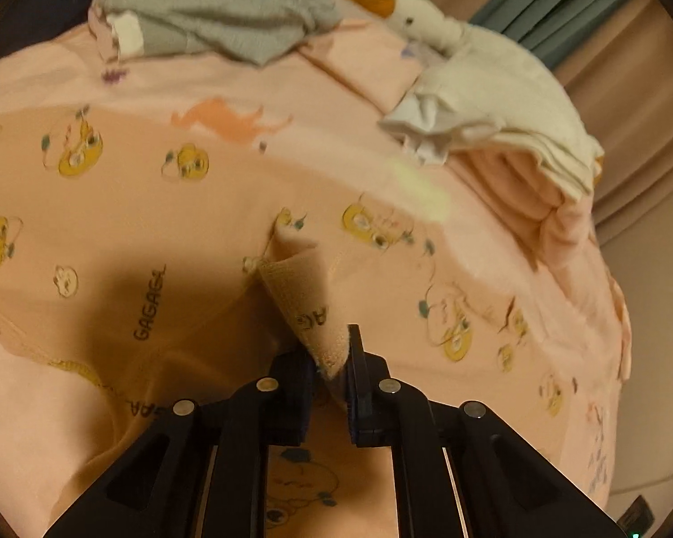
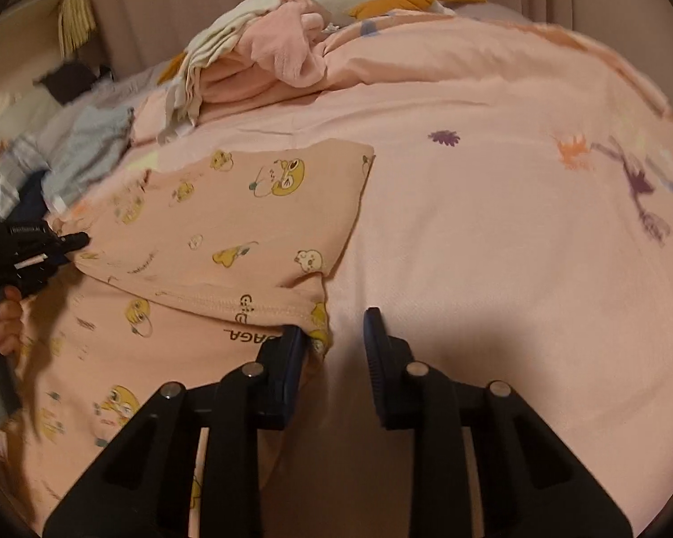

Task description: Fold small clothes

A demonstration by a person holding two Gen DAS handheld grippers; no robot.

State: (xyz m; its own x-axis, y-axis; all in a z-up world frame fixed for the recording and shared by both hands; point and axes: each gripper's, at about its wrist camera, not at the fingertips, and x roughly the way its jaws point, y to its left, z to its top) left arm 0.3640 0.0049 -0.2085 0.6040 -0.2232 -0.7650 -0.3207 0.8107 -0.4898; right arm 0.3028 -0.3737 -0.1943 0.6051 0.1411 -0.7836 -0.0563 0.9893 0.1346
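Peach cotton fills my left wrist view: the small garment [image 1: 166, 206], printed with yellow cartoon faces, lies on the pink bedsheet [image 1: 291, 85]. My left gripper [image 1: 332, 358] is pressed together on a ribbed edge of this garment, and the pinched fabric stands up between the fingers. Behind are a grey towel [image 1: 220, 9] and a white goose toy [image 1: 466, 67].

From my right wrist view, the garment [image 2: 229, 224] already has one part folded over, with its hem just in front of my right gripper [image 2: 336, 340]. This gripper is spread, holding nothing; its left finger [image 2: 291, 358] touches the garment corner. The left gripper [image 2: 40, 246] is at the far side.

I think the fold is in progress. To do it well, I should lift the pinched edge low and evenly, and keep the layer below flat.
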